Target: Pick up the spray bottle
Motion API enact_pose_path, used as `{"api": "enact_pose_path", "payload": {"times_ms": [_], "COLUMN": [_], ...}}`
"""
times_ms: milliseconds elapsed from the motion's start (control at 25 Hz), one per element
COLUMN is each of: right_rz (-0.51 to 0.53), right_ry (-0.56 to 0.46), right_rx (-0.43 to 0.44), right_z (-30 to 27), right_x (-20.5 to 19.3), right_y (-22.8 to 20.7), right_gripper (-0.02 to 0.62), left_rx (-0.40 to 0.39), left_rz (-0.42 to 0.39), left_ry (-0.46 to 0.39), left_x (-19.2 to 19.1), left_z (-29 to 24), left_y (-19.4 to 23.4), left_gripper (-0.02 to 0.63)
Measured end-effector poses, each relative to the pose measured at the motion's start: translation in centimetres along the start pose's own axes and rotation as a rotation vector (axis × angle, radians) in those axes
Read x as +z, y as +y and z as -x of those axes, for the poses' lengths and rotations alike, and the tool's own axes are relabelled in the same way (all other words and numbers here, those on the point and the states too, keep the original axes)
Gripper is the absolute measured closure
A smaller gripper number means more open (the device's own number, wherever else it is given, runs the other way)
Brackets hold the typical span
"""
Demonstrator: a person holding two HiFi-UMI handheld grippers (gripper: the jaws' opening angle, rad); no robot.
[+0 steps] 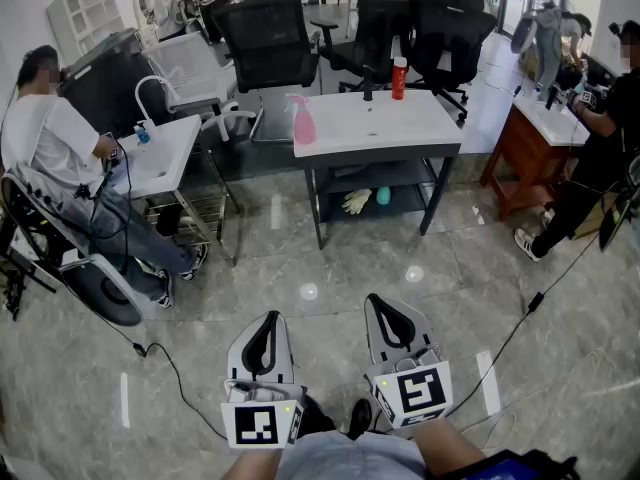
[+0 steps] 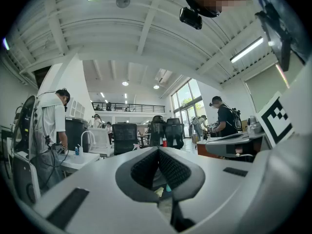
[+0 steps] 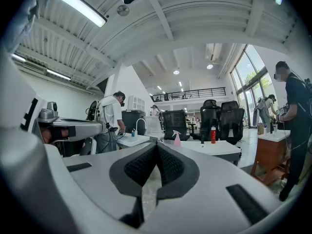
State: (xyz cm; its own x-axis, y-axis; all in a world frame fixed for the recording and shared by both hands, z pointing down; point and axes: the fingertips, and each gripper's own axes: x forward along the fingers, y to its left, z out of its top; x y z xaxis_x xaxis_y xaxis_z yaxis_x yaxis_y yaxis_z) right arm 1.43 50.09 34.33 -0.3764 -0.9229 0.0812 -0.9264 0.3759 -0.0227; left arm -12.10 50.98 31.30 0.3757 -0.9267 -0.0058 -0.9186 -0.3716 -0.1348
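head cam: up high, looks fwd + steeply down, white table [image 1: 385,128] far | L gripper [image 1: 268,320] cam: level along own jaws, twd far chairs [image 2: 126,135] | R gripper [image 1: 383,303] cam: same heading | all 3 share: chairs, red bottle [image 3: 213,135]

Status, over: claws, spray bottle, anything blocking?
Left gripper and right gripper shut, empty. Pink spray bottle stands on white table, far ahead. Only floor between.

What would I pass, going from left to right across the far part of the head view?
Seated person in white → white sink → pink spray bottle → red bottle → wooden cabinet → standing person in black.
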Motion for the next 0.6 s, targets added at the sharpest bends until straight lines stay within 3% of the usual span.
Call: {"api": "enact_pose_path", "payload": {"times_ms": [600], "right_rz": [-0.031], "right_ry": [-0.023], "right_rx": [0.026], "right_z": [0.9], "right_x": [-0.1], "right_y": [-0.6], "right_gripper": [0.575], "left_rx": [0.038], "left_rz": [-0.011], "left_ry": [0.026], "left_x": [-0.4], "left_z": [1.5], "left_y": [-1.2], "left_gripper": [0.591]}}
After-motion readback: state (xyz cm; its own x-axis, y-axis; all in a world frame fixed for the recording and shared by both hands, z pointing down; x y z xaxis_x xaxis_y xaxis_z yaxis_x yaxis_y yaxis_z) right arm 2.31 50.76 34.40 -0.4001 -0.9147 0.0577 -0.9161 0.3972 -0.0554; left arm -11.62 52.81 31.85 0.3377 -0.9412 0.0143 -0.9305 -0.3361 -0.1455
